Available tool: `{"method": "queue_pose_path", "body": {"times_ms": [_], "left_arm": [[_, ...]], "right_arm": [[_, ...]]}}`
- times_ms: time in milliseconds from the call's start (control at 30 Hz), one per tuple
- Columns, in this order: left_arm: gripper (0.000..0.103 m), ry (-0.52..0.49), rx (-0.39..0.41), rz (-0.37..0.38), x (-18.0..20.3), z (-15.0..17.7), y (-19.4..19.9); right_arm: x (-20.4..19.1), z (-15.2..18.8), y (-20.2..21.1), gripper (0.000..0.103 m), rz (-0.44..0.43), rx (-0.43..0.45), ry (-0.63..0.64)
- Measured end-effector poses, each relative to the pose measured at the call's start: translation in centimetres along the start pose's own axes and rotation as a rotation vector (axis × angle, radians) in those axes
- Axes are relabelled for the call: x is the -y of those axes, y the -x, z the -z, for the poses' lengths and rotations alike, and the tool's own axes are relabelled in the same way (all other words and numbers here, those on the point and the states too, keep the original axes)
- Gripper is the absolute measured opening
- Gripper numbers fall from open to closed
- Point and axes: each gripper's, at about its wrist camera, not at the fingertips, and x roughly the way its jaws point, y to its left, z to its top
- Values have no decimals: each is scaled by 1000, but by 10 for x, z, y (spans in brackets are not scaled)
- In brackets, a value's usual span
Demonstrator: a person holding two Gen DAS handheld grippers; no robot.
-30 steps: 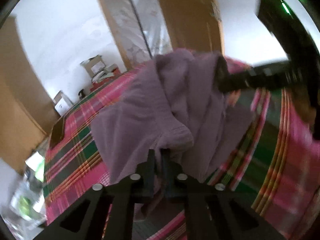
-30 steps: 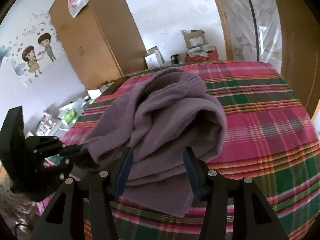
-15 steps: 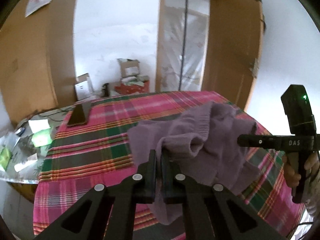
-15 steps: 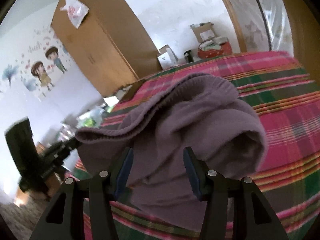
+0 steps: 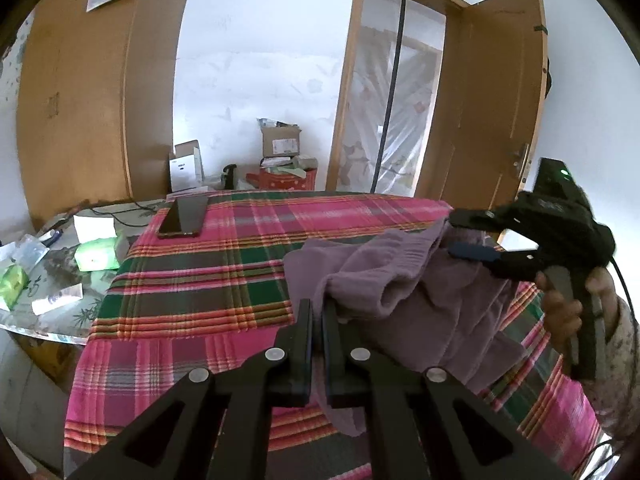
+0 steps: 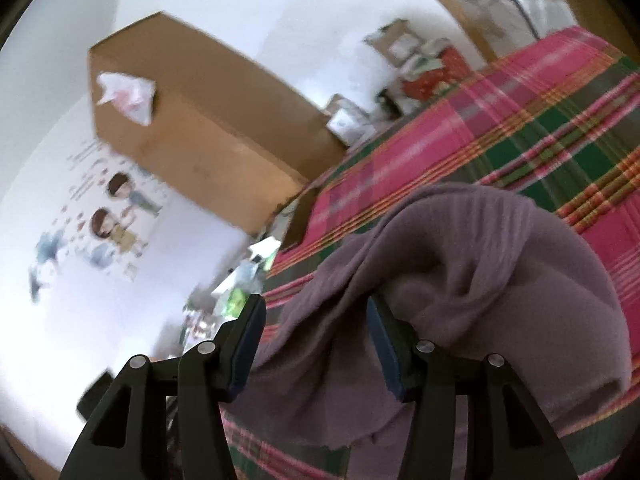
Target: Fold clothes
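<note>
bed w/ pink-green plaid cover (image 5: 192, 280) carries everything. dark phone (image 5: 184, 216) lies flat near its far left corner. purple garment (image 5: 420, 296) bunched on the right side, partly lifted off the cover, well apart from phone. rest of cover bare. in right wrist view, same cover (image 6: 540, 128) under the garment (image 6: 460, 280).

No legible text, brand or number anywhere. Cardboard box (image 5: 281, 142) against the far wall carries a pale label, print too small to read; white carton (image 5: 185, 168) beside it has a small dark mark, unreadable. Wall sticker (image 6: 116, 216) shows cartoon figures with tiny lettering above, blurred beyond reading.
</note>
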Motion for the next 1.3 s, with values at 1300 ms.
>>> {"method": "queue_pose_path", "body": {"times_ms": [1300], "left_arm": [[4,374,-14,-35,-93,67,69]], "right_arm": [[-181,20,-156,20,89,-70,640]]}}
